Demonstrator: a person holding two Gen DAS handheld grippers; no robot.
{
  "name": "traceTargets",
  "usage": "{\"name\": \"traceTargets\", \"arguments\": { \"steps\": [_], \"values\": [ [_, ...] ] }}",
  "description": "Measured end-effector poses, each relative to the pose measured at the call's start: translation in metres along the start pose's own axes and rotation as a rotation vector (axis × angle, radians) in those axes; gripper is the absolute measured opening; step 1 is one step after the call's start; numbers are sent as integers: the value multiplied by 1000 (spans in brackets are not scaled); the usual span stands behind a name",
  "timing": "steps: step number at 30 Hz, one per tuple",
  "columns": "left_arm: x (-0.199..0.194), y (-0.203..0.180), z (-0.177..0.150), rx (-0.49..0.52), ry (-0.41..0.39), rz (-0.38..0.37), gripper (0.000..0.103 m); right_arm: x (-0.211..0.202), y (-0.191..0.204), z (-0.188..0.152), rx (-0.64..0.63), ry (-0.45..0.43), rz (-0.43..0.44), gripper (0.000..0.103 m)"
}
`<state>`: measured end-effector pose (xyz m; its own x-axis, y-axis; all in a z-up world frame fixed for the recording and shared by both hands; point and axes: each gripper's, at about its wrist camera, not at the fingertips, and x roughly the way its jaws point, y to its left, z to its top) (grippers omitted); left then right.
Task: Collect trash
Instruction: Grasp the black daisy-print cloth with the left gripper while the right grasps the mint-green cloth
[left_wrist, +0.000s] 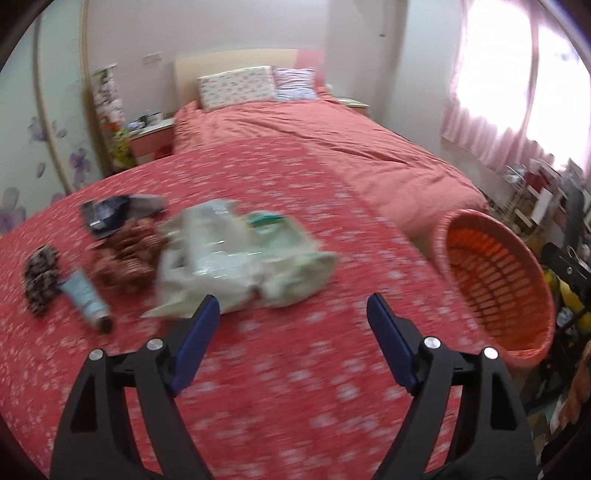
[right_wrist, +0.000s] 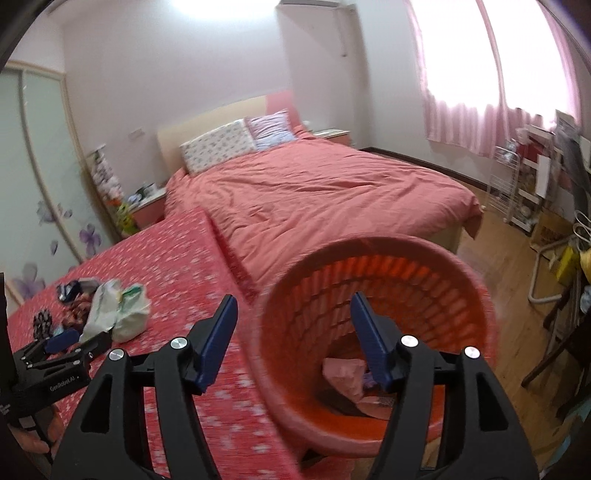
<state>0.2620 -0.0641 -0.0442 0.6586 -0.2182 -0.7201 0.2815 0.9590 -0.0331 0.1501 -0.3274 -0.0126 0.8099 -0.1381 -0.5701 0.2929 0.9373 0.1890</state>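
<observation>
A heap of trash lies on the red flowered bed cover: a crumpled clear and pale green plastic bag (left_wrist: 240, 258), a brown patterned wrapper (left_wrist: 125, 254), a dark packet (left_wrist: 107, 212), a light blue tube (left_wrist: 86, 297) and a dark spotted piece (left_wrist: 40, 280). My left gripper (left_wrist: 291, 306) hovers open just short of the plastic bag, nothing between its blue pads. My right gripper (right_wrist: 291, 299) is open over the near rim of the orange basket (right_wrist: 373, 258). A pink crumpled piece (right_wrist: 343, 376) lies inside the basket. The left gripper (right_wrist: 79, 338) also shows in the right wrist view, close to the bag (right_wrist: 118, 310).
The orange basket (left_wrist: 495, 280) stands at the bed's right edge. A salmon duvet (left_wrist: 332, 147) and pillows (left_wrist: 236, 86) fill the far bed. A nightstand (left_wrist: 151, 136) is at the left, a cluttered shelf rack (right_wrist: 524, 192) and chair legs on the wood floor at the right.
</observation>
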Motion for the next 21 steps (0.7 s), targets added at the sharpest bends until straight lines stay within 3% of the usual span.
{"name": "traceTargets", "arguments": {
  "steps": [12, 21],
  "values": [
    [-26, 130, -26, -193, 0, 164, 80, 21, 98, -12, -183, 79, 116, 63],
    [-40, 211, -37, -315, -14, 275, 81, 65, 160, -19, -252, 154, 132, 63]
  ]
}}
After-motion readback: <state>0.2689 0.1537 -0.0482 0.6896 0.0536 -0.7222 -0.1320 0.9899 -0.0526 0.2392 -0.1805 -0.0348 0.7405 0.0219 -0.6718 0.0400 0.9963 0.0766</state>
